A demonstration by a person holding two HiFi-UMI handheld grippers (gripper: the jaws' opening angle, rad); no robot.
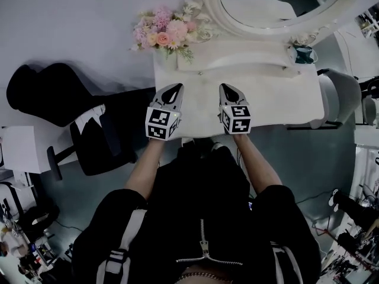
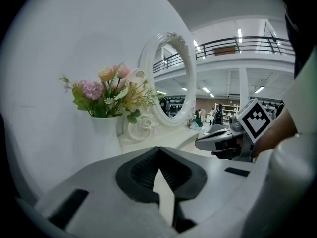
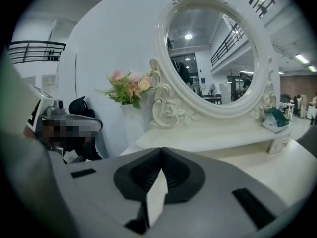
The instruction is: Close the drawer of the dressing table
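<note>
The white dressing table stands against the wall, with an oval mirror on its raised back shelf. Its drawer front is hidden below the tabletop edge and behind my hands. My left gripper and right gripper hover side by side over the front of the tabletop, pointing toward the mirror. The left gripper is shut with nothing between its pads. The right gripper is likewise shut and empty. Neither touches the table.
A vase of pink flowers stands at the shelf's left end and a small teal item at its right end. A black chair sits left of the table and a grey chair to the right.
</note>
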